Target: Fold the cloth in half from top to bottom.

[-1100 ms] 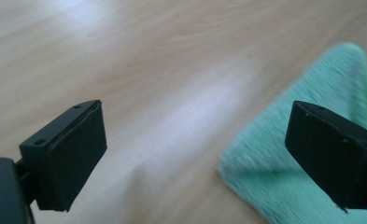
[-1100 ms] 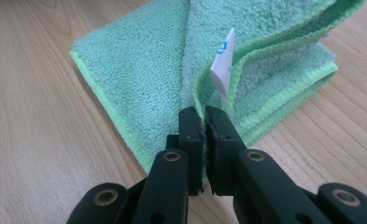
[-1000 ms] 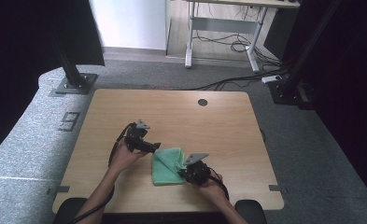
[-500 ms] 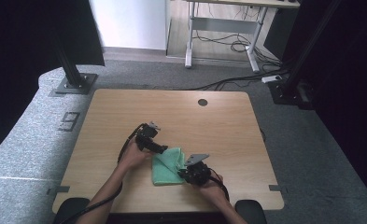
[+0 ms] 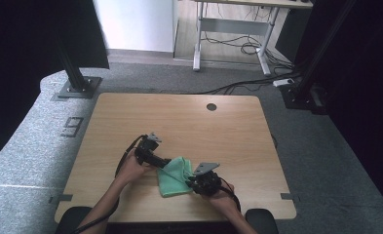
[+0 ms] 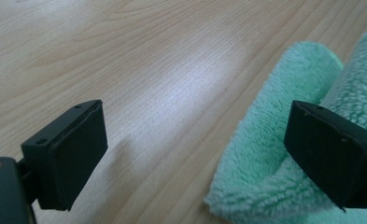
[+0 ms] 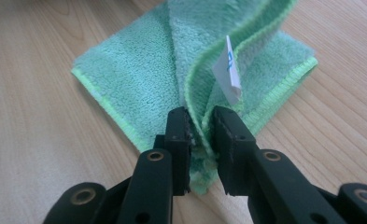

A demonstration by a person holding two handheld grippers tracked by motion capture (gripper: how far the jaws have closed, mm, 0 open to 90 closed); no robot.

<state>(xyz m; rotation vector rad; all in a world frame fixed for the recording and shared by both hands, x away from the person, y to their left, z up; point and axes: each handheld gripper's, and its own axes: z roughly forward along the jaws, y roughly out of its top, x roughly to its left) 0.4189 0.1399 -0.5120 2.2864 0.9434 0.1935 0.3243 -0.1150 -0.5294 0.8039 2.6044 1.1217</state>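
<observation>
Green microfibre is the centre of our work at this wooden table (image 5: 130, 117): we are handling a folded cloth (image 5: 173, 176) that is lying near the table's six o'clock edge, between our two hands. From above, our left gripper (image 5: 165, 162) is coming at the cloth from about ten o'clock, and our right gripper (image 5: 191, 181) is sitting at the cloth's four o'clock corner, each one trailing its black cable back toward us.

In the left gripper view, we are holding the left gripper's jaws wide apart just above the wood. Between them we are seeing mostly bare grain, while a rolled fold of the cloth (image 6: 284, 154) is lying at the four o'clock side, running behind the right-hand jaw. We cannot tell whether that jaw is touching the pile; nothing is being pinched.

In the right gripper view, the right gripper's jaws are standing close together with a raised, wavy ridge of the cloth (image 7: 139, 79) running up between them. They have just been easing apart, a slim gap is showing beside the fabric, and the pads are no longer pressing on it. A white care tag (image 7: 228, 70) is standing up from the ridge at about one o'clock of the jaws. The cloth's bright stitched edge is lying flat on the wood at either side.
</observation>
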